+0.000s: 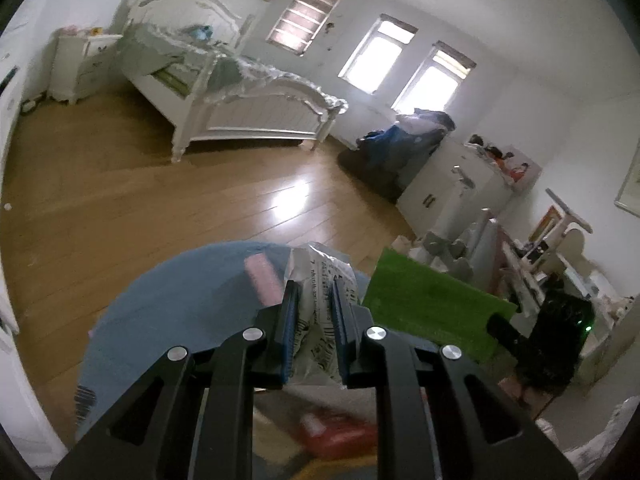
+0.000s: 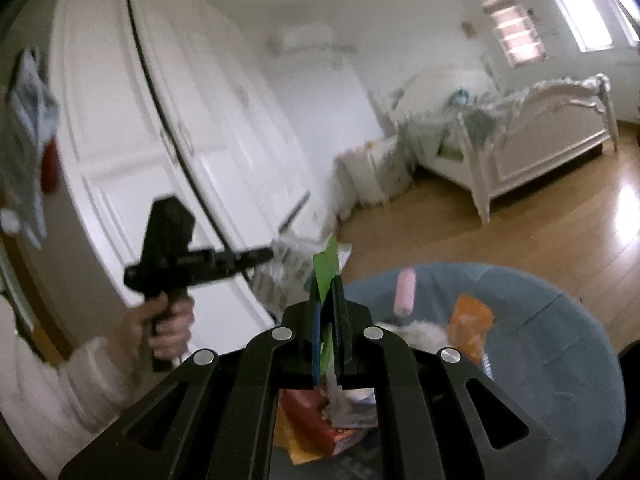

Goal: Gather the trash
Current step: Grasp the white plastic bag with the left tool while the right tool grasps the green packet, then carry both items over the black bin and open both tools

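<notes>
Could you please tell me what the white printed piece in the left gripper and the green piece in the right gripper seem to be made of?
The white printed wrapper in the left gripper looks like thin plastic film: crinkled, slightly glossy, with dark print. The green piece in the right gripper looks like a thin, flat sheet, perhaps plastic packaging or card; blur leaves that open.

Honestly there's not much I can read here. The crinkled white wrapper (image 1: 320,304) pinched in my left claw (image 1: 315,294) has lines of dark print and what looks like a barcode low down, but it's too small and warped to make out any word, maybe a lone "7" by its left edge. Nothing else carries lettering I can make out.
</notes>
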The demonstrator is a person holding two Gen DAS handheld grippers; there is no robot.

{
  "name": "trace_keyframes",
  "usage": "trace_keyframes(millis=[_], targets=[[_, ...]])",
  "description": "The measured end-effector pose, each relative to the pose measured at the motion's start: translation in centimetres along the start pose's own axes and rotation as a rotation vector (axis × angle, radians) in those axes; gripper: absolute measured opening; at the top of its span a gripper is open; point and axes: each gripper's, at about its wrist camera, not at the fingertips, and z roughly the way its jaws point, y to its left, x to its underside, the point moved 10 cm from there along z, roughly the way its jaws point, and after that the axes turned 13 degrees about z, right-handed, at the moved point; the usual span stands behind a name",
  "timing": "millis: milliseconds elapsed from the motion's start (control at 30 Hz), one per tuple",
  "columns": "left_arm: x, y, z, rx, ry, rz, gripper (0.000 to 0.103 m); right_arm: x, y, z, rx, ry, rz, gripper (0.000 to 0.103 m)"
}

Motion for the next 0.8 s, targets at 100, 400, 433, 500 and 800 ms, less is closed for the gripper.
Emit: trace_keyframes(millis=[100, 400, 433, 500, 800], targets=[[-1.5, -4.4, 1.5, 0.032, -0.013, 0.025, 0.017, -1.5, -1.9, -4.3, 0.015, -0.093, 0.029, 0.006], [-0.2, -19.0, 14.2, 0.202, 0.039, 0.009, 0.018, -2.9, -16.9, -20.9, 0.350, -0.410, 0.211, 0.006], [0.5, -20.2, 15.7, 0.216, 0.055, 0.006, 0.018, -2.3, -19.2, -22.4, 0.388, -0.424, 0.251, 0.006], [2.2, -23.7, 19.8, 0.247, 0.103, 0.004, 0.018, -0.8, -24.0, -24.6, 0.469, -0.433, 0.332, 0.006], [8.0, -28.8, 30.0, 0.220, 0.255, 0.082, 0.018, 5.5, -36.1, -26.4, 0.584, -0.365, 0.548, 0.006]])
